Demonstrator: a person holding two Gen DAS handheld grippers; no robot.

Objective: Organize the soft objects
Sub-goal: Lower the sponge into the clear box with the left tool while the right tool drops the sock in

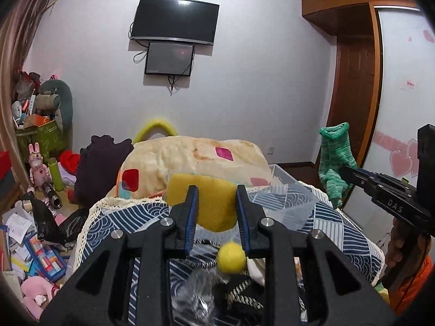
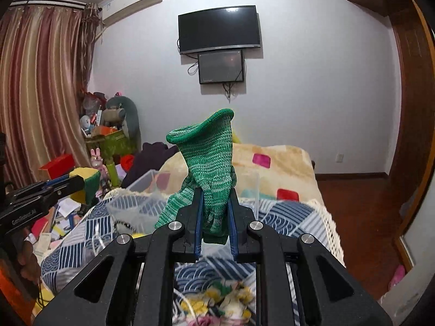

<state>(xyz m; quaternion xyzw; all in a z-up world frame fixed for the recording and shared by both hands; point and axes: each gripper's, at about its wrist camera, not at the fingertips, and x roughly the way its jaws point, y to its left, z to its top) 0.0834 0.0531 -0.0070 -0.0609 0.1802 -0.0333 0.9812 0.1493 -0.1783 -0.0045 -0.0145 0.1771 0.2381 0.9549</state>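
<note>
My left gripper [image 1: 216,193] is shut on a yellow sponge [image 1: 206,203] and holds it above the bed; the sponge shows a green scouring side in the right wrist view [image 2: 87,183]. My right gripper [image 2: 215,194] is shut on a green knitted sock [image 2: 210,160], its cuff pointing up; it also shows at the right of the left wrist view [image 1: 335,163]. A clear plastic bin [image 2: 141,206] stands on the blue patterned blanket [image 2: 282,217] just ahead of both grippers. A small yellow felt ball [image 1: 231,258] lies below the left gripper.
A cream quilt with coloured squares [image 2: 274,160] covers the far bed. Dark clothes [image 1: 100,163] lie at its left. The floor on the left holds toys, papers and a green box [image 1: 40,135]. A wooden wardrobe [image 1: 353,81] stands right.
</note>
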